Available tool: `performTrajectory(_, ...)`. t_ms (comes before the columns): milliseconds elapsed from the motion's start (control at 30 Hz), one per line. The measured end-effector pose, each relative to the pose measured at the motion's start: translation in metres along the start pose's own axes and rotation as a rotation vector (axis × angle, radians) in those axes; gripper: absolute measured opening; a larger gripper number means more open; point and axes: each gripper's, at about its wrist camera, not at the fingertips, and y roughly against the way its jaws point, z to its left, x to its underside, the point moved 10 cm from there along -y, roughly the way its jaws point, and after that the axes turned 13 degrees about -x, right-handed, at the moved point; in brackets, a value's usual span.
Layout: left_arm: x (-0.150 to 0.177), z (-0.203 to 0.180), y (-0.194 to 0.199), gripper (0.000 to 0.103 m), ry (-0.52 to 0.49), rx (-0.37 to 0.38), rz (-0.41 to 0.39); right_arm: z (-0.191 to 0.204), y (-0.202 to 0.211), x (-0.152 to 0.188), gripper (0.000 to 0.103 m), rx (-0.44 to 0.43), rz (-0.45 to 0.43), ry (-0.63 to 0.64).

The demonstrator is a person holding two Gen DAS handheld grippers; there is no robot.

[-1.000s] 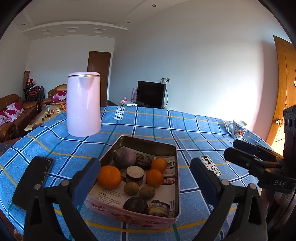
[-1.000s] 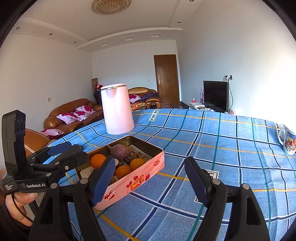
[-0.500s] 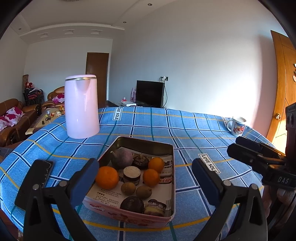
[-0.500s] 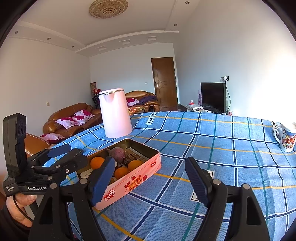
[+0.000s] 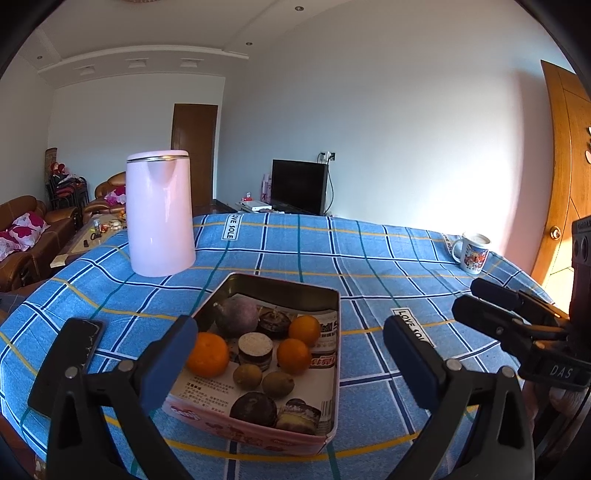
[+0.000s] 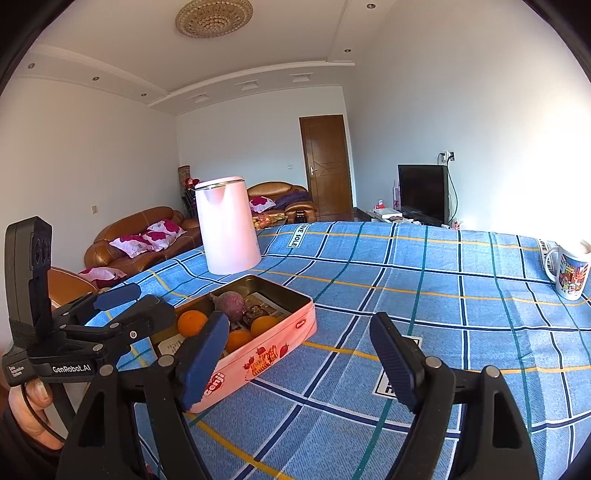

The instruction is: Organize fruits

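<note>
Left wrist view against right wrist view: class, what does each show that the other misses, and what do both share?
Left only: a phone lying on the cloth, two brown round fruits low in the tin. Right only: the ceiling lamp, the tin's pink printed side. Both: pink kettle, mug, oranges.

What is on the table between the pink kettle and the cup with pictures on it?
Nothing. Between the pink kettle and the cup there is only bare blue checked tablecloth. The right wrist view shows it best; the fruit tin sits nearer the camera.
</note>
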Motion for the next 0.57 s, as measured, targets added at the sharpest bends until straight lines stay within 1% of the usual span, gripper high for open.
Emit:
performTrajectory(67, -0.001, -0.002, 0.0, 0.103, 0.001, 0.005, -0.001, -0.001, 0.002, 0.0, 0.08, 0.002, -0.003, -0.001)
performTrajectory(233, -0.003, -0.006, 0.002, 0.103, -0.019, -0.015, -0.011, -0.006, 0.005, 0.001, 0.08, 0.008, -0.007, -0.013)
performTrajectory(367, -0.006, -0.008, 0.006, 0.103, -0.019, -0.009, -0.032, -0.009, 0.005, 0.003, 0.08, 0.011, -0.008, -0.018)
performTrajectory(567, -0.004, -0.008, 0.004, 0.103, -0.023, -0.018, -0.025, -0.019, 0.008, 0.005, 0.08, 0.03, -0.007, -0.029)
